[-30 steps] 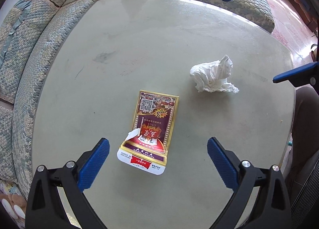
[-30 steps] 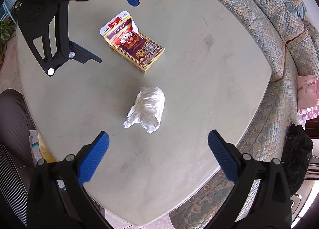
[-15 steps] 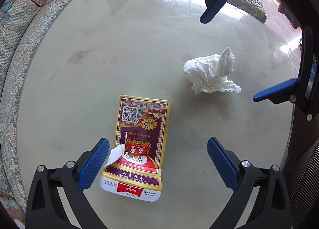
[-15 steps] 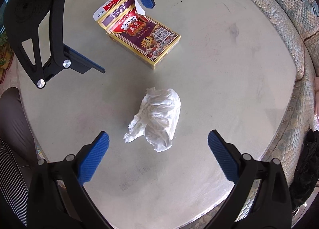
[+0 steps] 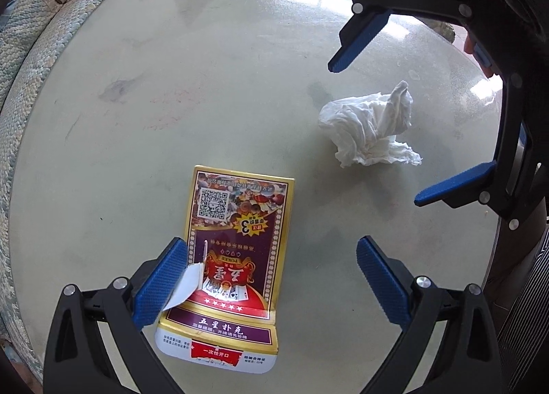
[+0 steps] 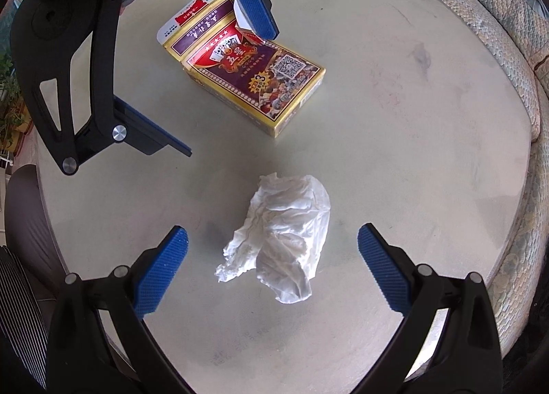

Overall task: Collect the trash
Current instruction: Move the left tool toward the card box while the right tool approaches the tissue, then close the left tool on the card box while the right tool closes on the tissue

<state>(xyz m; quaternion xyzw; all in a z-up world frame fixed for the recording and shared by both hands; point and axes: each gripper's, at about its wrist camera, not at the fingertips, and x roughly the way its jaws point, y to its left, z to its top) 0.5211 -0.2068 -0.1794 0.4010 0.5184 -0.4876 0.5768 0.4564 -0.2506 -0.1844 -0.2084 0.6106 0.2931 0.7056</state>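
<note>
Left gripper and right gripper both hang spread and empty, so we judge nothing collected yet (card box mid-tabletop, crumpled tissue nearer its edge), each framed for pickup.

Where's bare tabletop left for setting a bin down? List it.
Bare: the wide stretch of table between the sofa edge and the card box. Crowded: the near side, where the box, crumpled tissue, left gripper and right gripper cluster.
</note>
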